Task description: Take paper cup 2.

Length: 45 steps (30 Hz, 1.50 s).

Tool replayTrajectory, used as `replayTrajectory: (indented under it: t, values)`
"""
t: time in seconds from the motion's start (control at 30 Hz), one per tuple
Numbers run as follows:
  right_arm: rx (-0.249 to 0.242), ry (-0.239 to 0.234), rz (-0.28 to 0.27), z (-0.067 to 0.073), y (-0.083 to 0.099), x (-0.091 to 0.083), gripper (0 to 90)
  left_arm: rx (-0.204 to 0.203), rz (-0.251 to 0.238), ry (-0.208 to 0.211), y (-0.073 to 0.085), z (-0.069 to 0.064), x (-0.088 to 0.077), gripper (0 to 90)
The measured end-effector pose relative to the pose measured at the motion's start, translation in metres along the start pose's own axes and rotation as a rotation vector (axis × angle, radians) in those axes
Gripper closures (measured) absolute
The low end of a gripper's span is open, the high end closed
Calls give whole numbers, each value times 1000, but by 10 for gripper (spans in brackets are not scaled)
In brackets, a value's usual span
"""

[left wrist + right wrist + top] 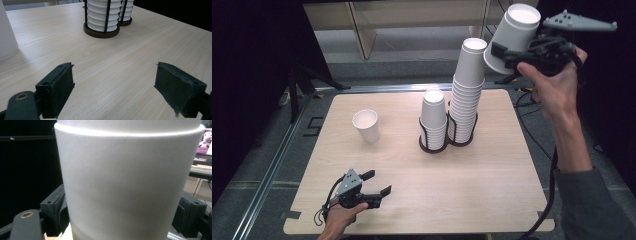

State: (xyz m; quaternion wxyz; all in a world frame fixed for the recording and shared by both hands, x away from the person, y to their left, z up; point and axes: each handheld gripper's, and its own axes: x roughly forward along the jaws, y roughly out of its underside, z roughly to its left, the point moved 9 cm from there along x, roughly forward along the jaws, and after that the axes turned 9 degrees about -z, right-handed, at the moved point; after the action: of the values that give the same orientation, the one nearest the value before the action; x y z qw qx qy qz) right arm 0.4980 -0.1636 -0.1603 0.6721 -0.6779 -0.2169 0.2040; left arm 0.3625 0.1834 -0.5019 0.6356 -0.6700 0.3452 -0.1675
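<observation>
The right gripper (507,59) clamps a white paper cup (513,37) by its lower wall and holds it high in the air, tilted, mouth up, just beside and above the top of the tall stack of white paper cups (466,90). That position suggests a cup being moved between the tall stack and somewhere else on the table; which way it is travelling cannot be told. In the right gripper view the same cup (130,185) sits between the two black jaws, which press its sides from left and right, so the grip looks firm enough to carry it without crushing.

Both stacks stand mouth up in a black wire double holder (447,140) near the middle of the light wooden table (492,190); the holder keeps the columns upright so that a single cup can be lifted off or dropped on with one tool. The shorter stack of white cups (433,120) stands on the left of the tall one.

A single white paper cup (366,125) stands apart on the left part of the table, upright and seemingly empty. The left gripper (373,194) rests low at the near edge with its jaws spread wide and nothing between them, probably waiting.

In the left gripper view the single cup (6,37) is cut off at the frame's edge, and the stacks' tops are out of frame. The held cup's base stays hidden behind the jaws
</observation>
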Motion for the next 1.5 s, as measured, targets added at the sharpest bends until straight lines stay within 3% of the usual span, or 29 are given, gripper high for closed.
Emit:
replayTrajectory:
  t: [0.13,0.23,0.37,0.43,0.8,1.03,1.17,1.23,1.27,1.47,1.5]
  values:
    - [30,-37,9,16,25,-16,174,5,4,-3,-1,0,-1,145]
    - [16,-56,14,27,46,-23,174,3,-13,13,-2,-2,0,145]
    - [45,-110,37,53,76,-30,174,7,-16,11,-2,-1,0,145]
    - [19,-131,42,64,89,-31,174,9,-5,-1,-2,-1,-1,144]
    - [52,-266,92,122,144,-21,174,9,-11,0,-3,-1,-2,145]
    - [81,-316,120,140,172,-6,174,15,-7,2,-2,-1,-2,145]
    - [81,-315,122,143,183,-1,174,10,-26,8,-3,0,0,145]
    - [108,-320,124,146,188,-1,174,18,-20,-5,-3,1,-1,145]
    - [95,-324,129,146,191,0,174,7,-40,-1,-4,0,1,145]
    - [119,-341,157,151,216,10,174,27,-46,0,-5,0,-1,145]
    - [151,-350,173,155,221,11,174,30,-48,3,-6,-1,0,145]
